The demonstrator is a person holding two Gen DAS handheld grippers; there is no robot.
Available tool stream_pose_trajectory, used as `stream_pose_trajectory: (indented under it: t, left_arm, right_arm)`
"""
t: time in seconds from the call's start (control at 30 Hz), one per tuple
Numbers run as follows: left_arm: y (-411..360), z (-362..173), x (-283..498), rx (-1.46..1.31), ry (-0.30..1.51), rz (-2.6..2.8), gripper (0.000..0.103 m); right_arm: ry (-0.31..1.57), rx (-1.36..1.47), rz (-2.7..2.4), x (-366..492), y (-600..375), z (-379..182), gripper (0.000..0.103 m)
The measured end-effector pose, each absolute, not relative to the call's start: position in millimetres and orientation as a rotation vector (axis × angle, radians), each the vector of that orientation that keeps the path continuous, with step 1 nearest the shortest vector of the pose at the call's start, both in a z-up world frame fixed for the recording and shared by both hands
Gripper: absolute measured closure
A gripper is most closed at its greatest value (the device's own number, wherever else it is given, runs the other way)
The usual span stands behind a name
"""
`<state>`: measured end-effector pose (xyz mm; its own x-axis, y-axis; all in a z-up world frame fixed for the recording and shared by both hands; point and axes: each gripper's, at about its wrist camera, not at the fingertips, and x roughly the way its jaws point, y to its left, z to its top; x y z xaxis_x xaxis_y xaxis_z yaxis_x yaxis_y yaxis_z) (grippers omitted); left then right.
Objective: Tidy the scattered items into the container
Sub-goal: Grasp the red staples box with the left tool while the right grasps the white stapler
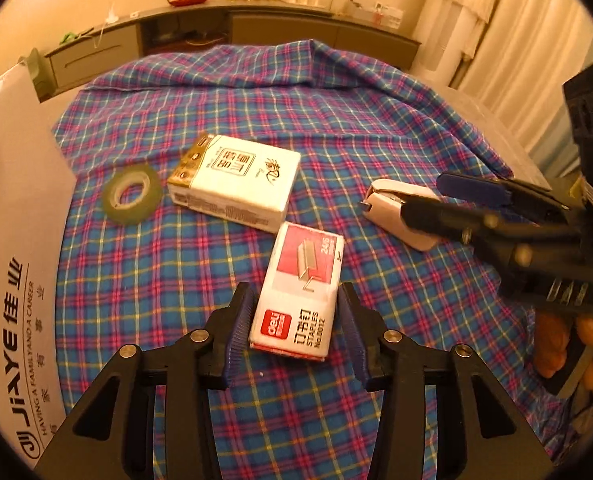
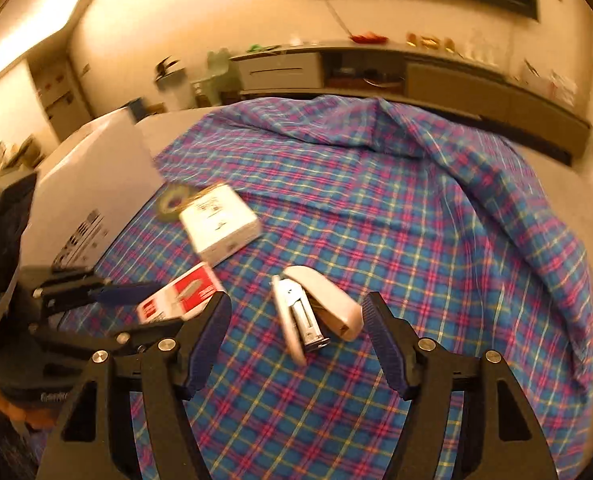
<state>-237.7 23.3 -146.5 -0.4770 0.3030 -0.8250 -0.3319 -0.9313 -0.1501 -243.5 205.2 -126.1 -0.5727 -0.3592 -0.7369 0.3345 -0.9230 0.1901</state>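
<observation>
Staple box [image 1: 302, 296] lies on the plaid cloth [image 1: 376, 128] over your surface, between the spread fingers of your left hand-held gripper [image 1: 296, 334], not clamped | stapler [image 2: 316, 314] sits just ahead of your right hand-held gripper [image 2: 296, 344], wide open, empty | tissue pack [image 1: 236, 182], tape roll [image 1: 132, 192] near white container [image 1: 12, 240].

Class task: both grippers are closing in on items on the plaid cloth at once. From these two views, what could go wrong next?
1. The left gripper straddles only the near end of the staples box; lifted, it may tip out.
2. The stapler lies splayed open between the right gripper fingers, so a squeeze might snap it shut or twist it.
3. The two grippers work close together and could collide.
</observation>
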Motion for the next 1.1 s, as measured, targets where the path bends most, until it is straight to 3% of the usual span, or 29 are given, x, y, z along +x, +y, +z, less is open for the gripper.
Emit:
stream_pose_trajectory:
  t: [0.1,0.17,0.2,0.27,0.47,0.5,0.53,0.57,1.1]
  left_arm:
    - [23.0,-146.5,-240.4,-1.328,0.025,2.425,0.057]
    - [23.4,-147.7,-241.5,-1.324,0.016,2.421,0.056]
    - [23.8,-148.2,-241.4,-1.318,0.02,2.424,0.056]
    - [24.7,-148.5,-240.9,-1.31,0.033,2.426,0.056]
    - [24.9,-148.9,-240.5,-1.304,0.04,2.422,0.056]
    - [25.4,-149.0,-240.4,-1.303,0.042,2.417,0.056]
    - [24.8,-148.7,-240.9,-1.303,0.04,2.414,0.057]
    - [24.2,-148.4,-241.1,-1.304,0.034,2.408,0.062]
    - [8.1,-113.3,-219.5,-1.262,-0.034,2.402,0.064]
  right_arm:
    - [-0.262,1.161,-2.5,-251.3,220.7,-127.7,0.034]
    - [-0.279,1.204,-2.509,-256.5,224.2,-133.2,0.036]
    - [-0.256,1.246,-2.5,-259.4,222.2,-139.4,0.045]
    - [-0.264,1.266,-2.445,-260.6,217.5,-145.2,0.051]
    - [0.146,1.218,-2.409,-239.0,159.1,-150.8,0.057]
    - [0.166,1.217,-2.424,-237.9,157.7,-151.6,0.062]
    - [0.16,1.217,-2.428,-238.4,157.9,-151.1,0.074]
    - [0.137,1.22,-2.426,-239.9,158.8,-150.8,0.075]
    - [0.102,1.2,-2.448,-225.7,165.9,-113.8,0.076]
